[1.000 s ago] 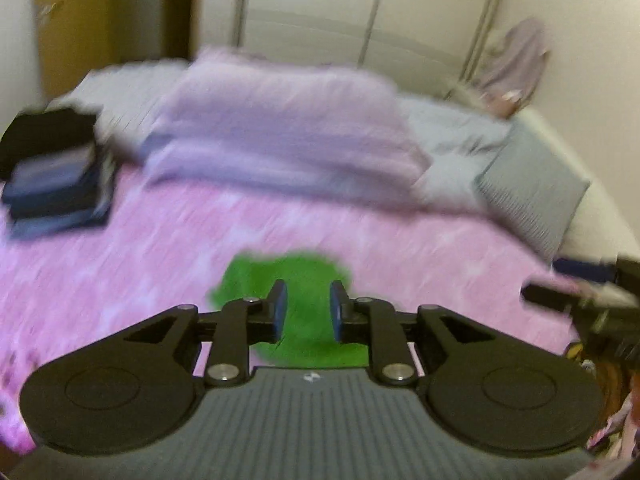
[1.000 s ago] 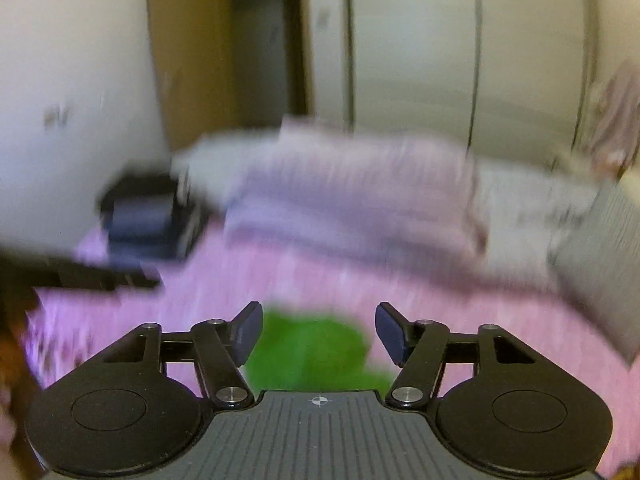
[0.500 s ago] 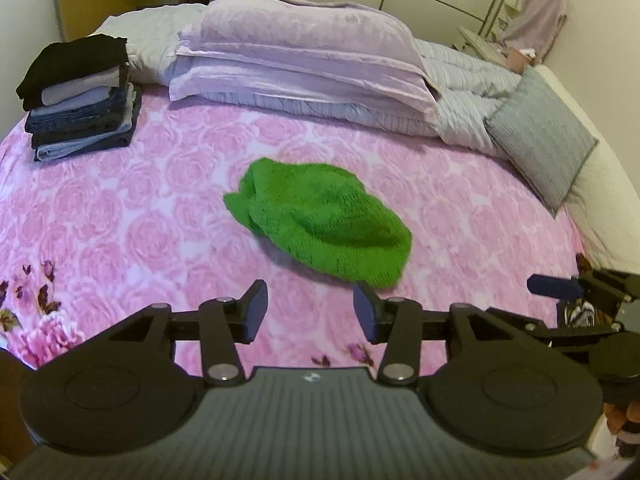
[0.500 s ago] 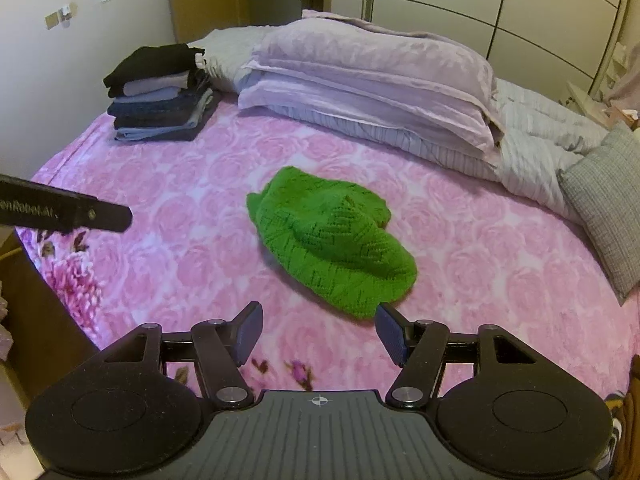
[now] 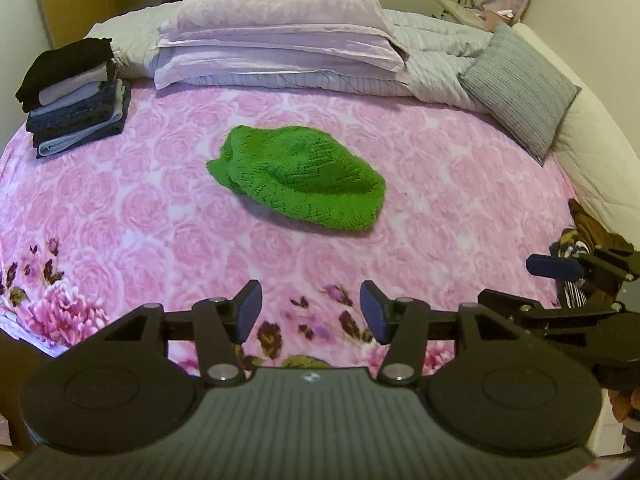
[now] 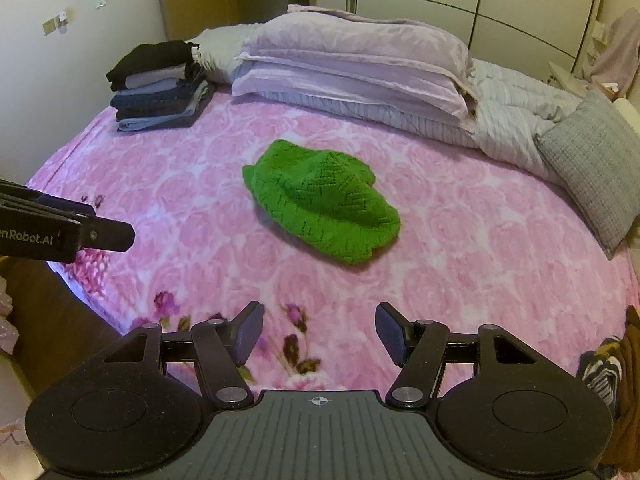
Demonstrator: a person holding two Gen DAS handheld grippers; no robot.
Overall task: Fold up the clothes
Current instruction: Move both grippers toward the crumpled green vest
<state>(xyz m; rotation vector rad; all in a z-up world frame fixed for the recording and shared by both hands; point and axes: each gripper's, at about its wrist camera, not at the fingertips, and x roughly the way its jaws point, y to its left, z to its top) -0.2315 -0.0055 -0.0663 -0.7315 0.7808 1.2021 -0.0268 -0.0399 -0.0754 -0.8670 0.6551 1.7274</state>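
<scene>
Both my black two-finger grippers, left (image 5: 310, 312) opening and right (image 6: 319, 333) spread, hold nothing near the bed's edge; beyond, the crumpled green knitted garment (image 5: 298, 178) lies mid-blanket unfolded, and farther, a stack of folded dark clothes (image 5: 74, 96) sits done.

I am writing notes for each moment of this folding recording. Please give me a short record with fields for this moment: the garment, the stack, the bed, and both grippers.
garment: green knitted garment, bunched, lying alone near the middle of the bed
bed cover: pink rose-pattern blanket
stack: folded dark and grey clothes, at the far left corner beside the pillows
cushion: grey, on the right side
left gripper: jaws opening, nothing between them, short of the garment
right gripper: open, empty, short of the garment
</scene>
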